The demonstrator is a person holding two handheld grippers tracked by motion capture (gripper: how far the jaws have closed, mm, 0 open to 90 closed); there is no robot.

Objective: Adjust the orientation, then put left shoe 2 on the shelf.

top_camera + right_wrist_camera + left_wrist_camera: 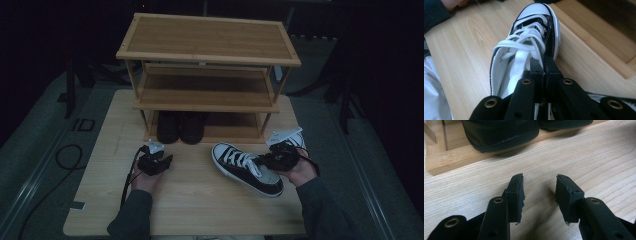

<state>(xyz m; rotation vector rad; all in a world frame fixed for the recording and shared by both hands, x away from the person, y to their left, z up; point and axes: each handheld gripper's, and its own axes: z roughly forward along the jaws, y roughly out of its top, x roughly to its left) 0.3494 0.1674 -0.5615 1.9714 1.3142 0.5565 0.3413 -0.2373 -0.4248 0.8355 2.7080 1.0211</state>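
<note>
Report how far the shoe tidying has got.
Done: two dark shoes stand on the rack's bottom shelf. In hand: the right gripper is shut on the side of the black and white sneaker, which lies on the table in front of the rack. The left gripper is open and holds nothing. Left: the sneaker is not yet on a shelf; the two upper shelves are bare.

Bare table [195, 200] lies open between the left gripper [159, 159] and the sneaker [246, 168]; passage there is free. Ahead of the left gripper, bare wood [539, 165] runs up to the rack's bottom rail [461, 157], where two black shoes [180, 127] block the lower bay just beyond the open jaws. Ahead of the right gripper [267, 159], the bay beside those shoes [232, 131] is free. The middle shelf [205, 90] and top shelf [207, 37] carry nothing.
</note>
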